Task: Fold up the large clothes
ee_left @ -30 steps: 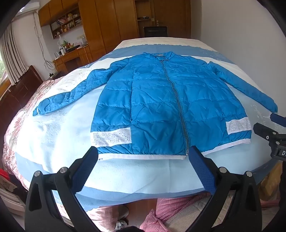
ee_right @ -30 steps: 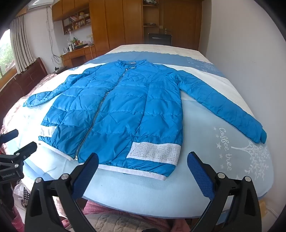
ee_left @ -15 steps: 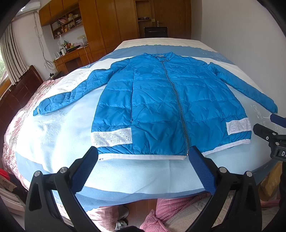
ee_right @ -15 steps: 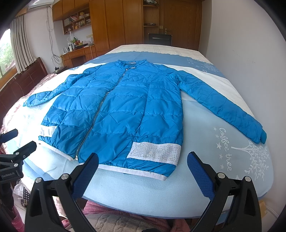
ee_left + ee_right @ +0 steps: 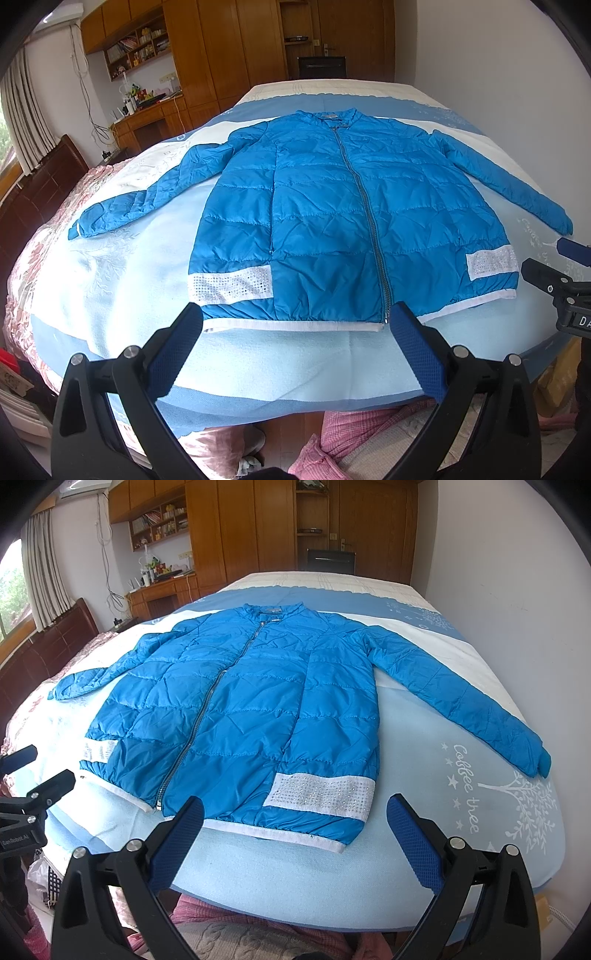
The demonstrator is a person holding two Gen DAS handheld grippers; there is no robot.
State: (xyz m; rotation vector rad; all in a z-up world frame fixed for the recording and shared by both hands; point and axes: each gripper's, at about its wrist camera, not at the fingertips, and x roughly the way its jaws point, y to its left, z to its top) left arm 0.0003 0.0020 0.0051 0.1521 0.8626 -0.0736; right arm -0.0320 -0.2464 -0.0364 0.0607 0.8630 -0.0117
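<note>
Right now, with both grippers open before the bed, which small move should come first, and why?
Probably bring the left gripper to the left sleeve of the blue quilted jacket. It lies flat, zipped, both sleeves spread, nothing folded yet, and the right gripper holds nothing.

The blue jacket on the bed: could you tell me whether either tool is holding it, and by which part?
Nothing is held. Both the left tool and the right tool are open and short of the jacket, which lies flat on the bed.
</note>
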